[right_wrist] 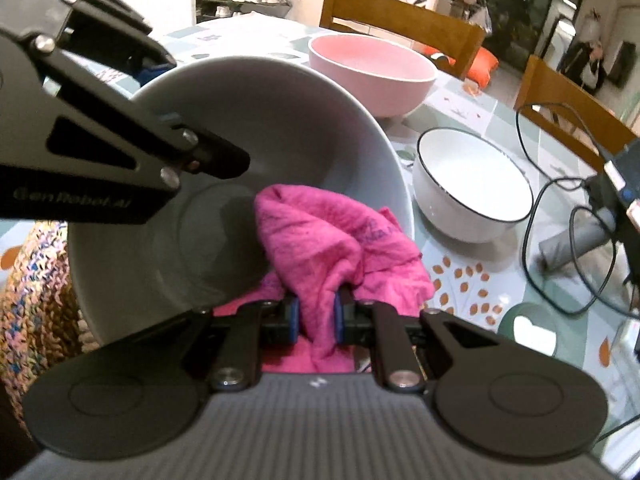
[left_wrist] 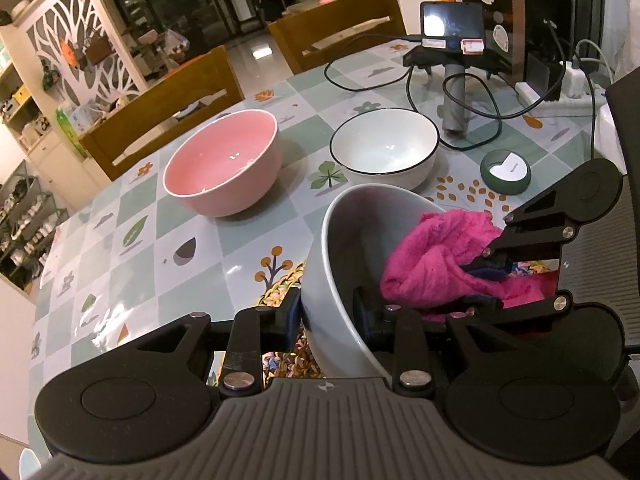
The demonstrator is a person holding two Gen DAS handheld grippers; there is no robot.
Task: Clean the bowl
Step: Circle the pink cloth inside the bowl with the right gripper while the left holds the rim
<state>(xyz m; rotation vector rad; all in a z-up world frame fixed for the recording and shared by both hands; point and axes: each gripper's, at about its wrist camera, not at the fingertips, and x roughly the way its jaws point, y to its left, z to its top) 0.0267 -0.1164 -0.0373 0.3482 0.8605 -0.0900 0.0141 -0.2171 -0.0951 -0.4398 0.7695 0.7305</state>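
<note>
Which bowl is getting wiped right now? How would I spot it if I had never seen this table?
Start at the checkered table with leaf pictures. Three bowls are there: a pink bowl and a white bowl stand flat farther back. The grey bowl is nearest, tipped on its side, gripped at the rim by the left gripper, with a bright pink cloth inside, held by the right gripper.

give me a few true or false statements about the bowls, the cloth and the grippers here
1. The grey bowl is tilted, its wall held by the left gripper. True.
2. The right gripper is shut on a blue sponge. False: it is shut on the pink cloth.
3. The pink cloth reaches into the grey bowl. True.
4. The pink bowl is stacked inside the white bowl. False: they stand apart on the table.
5. The white bowl has a dark rim. True.
</note>
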